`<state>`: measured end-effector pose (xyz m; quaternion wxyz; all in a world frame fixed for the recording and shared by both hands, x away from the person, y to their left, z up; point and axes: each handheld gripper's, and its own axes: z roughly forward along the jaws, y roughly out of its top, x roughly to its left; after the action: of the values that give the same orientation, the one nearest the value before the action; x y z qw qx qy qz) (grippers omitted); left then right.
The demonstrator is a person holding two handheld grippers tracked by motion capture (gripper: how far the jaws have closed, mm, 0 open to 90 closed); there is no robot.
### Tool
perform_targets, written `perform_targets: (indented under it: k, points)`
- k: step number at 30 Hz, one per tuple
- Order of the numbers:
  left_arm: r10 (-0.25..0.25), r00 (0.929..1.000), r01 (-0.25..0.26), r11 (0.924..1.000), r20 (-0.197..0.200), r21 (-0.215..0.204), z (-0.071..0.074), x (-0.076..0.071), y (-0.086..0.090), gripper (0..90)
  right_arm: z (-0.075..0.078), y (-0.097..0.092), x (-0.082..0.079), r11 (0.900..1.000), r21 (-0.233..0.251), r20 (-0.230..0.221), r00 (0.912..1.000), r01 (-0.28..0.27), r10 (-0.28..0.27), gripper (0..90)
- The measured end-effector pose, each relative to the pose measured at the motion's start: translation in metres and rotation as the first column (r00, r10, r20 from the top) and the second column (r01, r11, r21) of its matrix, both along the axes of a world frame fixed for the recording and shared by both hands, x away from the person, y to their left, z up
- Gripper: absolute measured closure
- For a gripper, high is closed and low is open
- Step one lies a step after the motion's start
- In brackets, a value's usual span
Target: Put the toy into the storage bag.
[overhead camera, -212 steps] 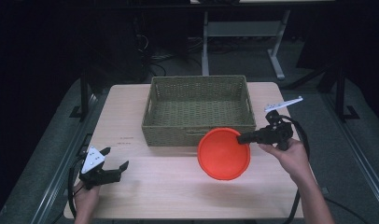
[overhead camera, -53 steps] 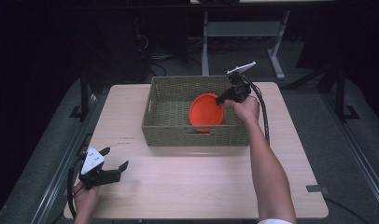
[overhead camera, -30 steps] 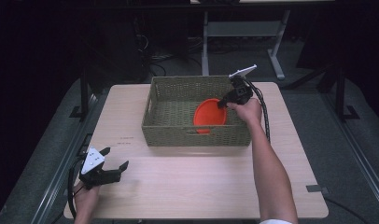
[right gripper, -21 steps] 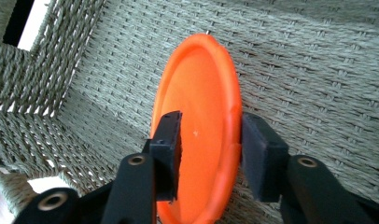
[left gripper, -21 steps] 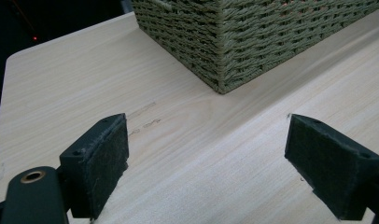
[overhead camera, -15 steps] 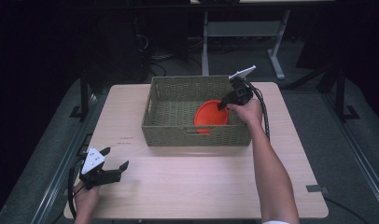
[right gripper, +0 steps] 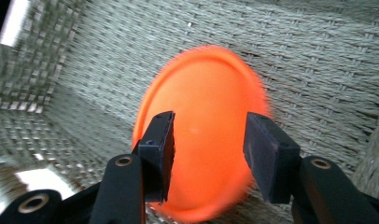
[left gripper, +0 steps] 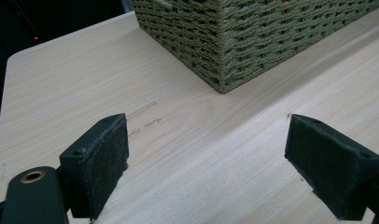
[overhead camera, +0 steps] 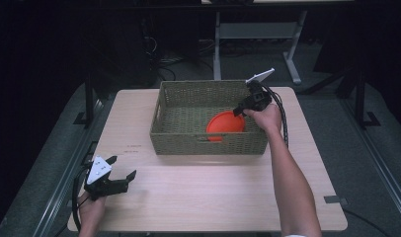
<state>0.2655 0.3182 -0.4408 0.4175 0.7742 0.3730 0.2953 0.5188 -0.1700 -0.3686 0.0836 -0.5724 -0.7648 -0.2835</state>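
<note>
An orange plate (overhead camera: 225,124) lies inside the woven basket (overhead camera: 181,140), toward its near right corner. The right claw (overhead camera: 239,109) hangs over the basket's right side, its jaws parted with the plate loose between them. The left claw (overhead camera: 123,174) rests spread wide at the desk's (overhead camera: 213,192) near left corner.

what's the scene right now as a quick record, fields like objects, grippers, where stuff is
surface: wooden table
container: woven basket at the table's far middle
item: orange plate in the basket's right near part
right gripper: jaws apart above the plate, not clamping it
left gripper: jaws wide open, nothing between them, low over the table's near left corner
plate's lie: blurred, cannot tell if flat or tilted
</note>
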Motion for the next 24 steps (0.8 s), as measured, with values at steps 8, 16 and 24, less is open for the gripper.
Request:
perform_targets:
  k: [8,16,24]
  points:
    - [0.000,1.0000,0.000,1.0000,0.002,0.002,0.000,0.000,-0.001,13.0,0.004,-0.009,-0.007,0.9994,0.034,0.013,0.9999,-0.005,0.004,49.6]
    - [-0.004,1.0000,0.004,1.0000,0.001,0.004,0.001,0.000,-0.001,13.0,0.013,-0.017,-0.013,0.9960,0.086,0.041,0.9990,-0.021,0.018,46.3]
    - [-0.008,1.0000,0.008,0.9999,0.003,0.014,0.000,0.000,-0.004,13.0,0.027,-0.012,-0.023,0.9885,0.137,0.082,0.9952,-0.065,0.054,42.2]
